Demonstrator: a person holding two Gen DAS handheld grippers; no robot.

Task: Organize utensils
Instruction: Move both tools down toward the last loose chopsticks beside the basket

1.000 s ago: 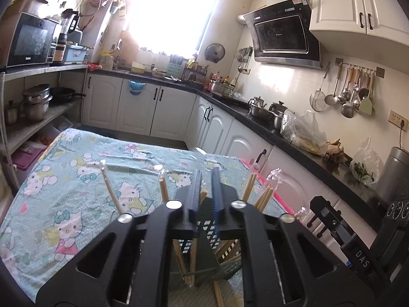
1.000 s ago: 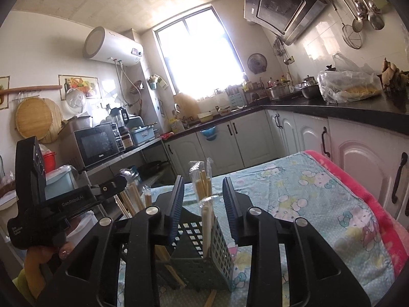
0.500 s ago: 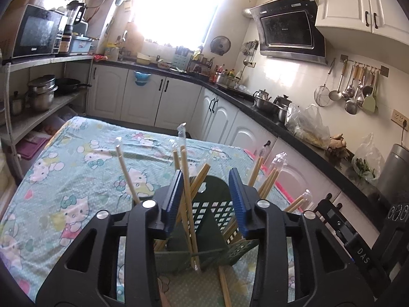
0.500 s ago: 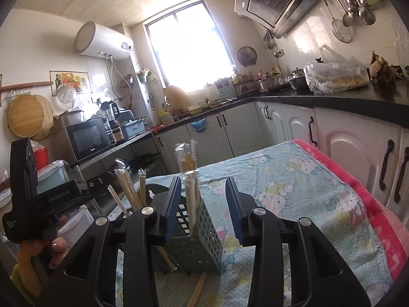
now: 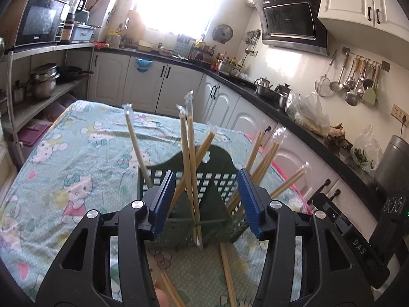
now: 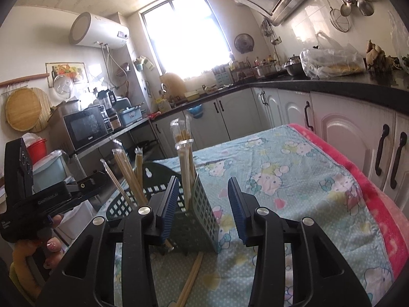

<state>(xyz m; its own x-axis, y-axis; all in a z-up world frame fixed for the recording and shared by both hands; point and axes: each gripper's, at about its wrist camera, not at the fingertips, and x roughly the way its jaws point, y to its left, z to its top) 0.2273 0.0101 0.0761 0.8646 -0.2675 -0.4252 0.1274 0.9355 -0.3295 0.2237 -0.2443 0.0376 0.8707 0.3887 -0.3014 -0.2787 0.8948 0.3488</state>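
Note:
A dark green slotted utensil basket stands on the table and holds several plastic-wrapped chopstick pairs that lean in different directions. My left gripper hovers at the basket's near rim. Its jaws are opening, and one upright wrapped pair stands between them, untouched by the blue pads. My right gripper faces a corner of the basket. Its jaws are opening too, with the corner and wrapped chopsticks between them but not pinched. Loose chopsticks lie on the cloth in front of the basket.
The table wears a teal cartoon-cat cloth with a pink edge at the right. In the right wrist view, a hand holds the left gripper's body. White cabinets and a dark counter run along the right. A shelf with pots stands left.
My left gripper's jaws went from nearly shut to well apart, leaving a wrapped chopstick pair standing in the basket. Both grippers sank a little toward the basket. The right jaws widened slightly.

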